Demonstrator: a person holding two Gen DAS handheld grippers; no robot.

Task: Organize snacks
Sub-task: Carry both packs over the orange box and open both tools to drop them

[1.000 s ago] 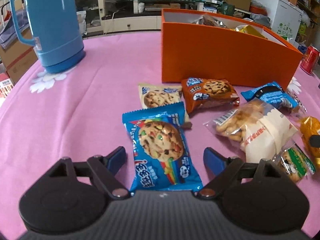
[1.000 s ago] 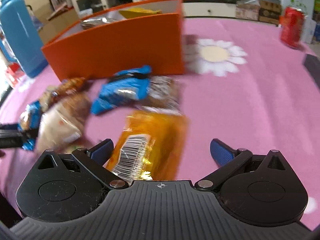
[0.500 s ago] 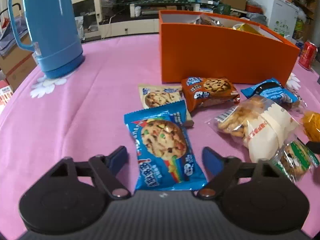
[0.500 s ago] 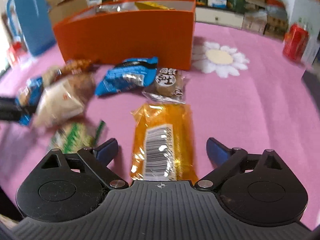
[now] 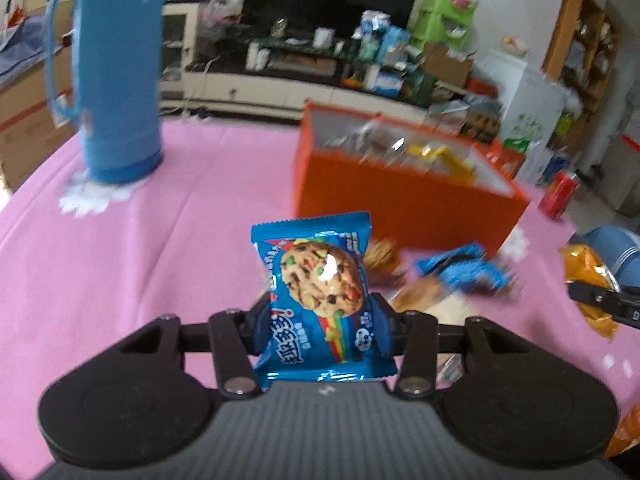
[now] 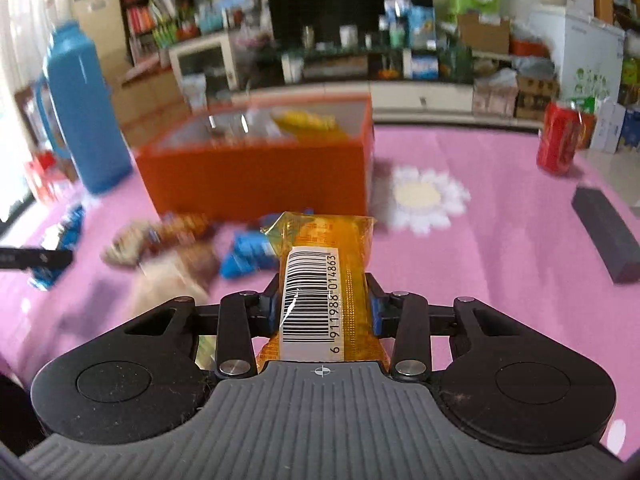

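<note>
The left tongs [image 5: 322, 320] are closing on the blue cookie packet [image 5: 320, 300], and the right tongs [image 6: 324, 312] are clamping the orange barcode packet [image 6: 324, 284], both lifted off the table [image 6: 500, 260] near the orange box [image 6: 260, 176]. Slick wrappers may be slipping loose mid-carry.

Light: bright, even daylight; window glow upper left, right wrist view
Glare: white spot on cookie packet [image 5: 320, 276]
Blur: background and table smeared
Edges: fisheye bending
</note>
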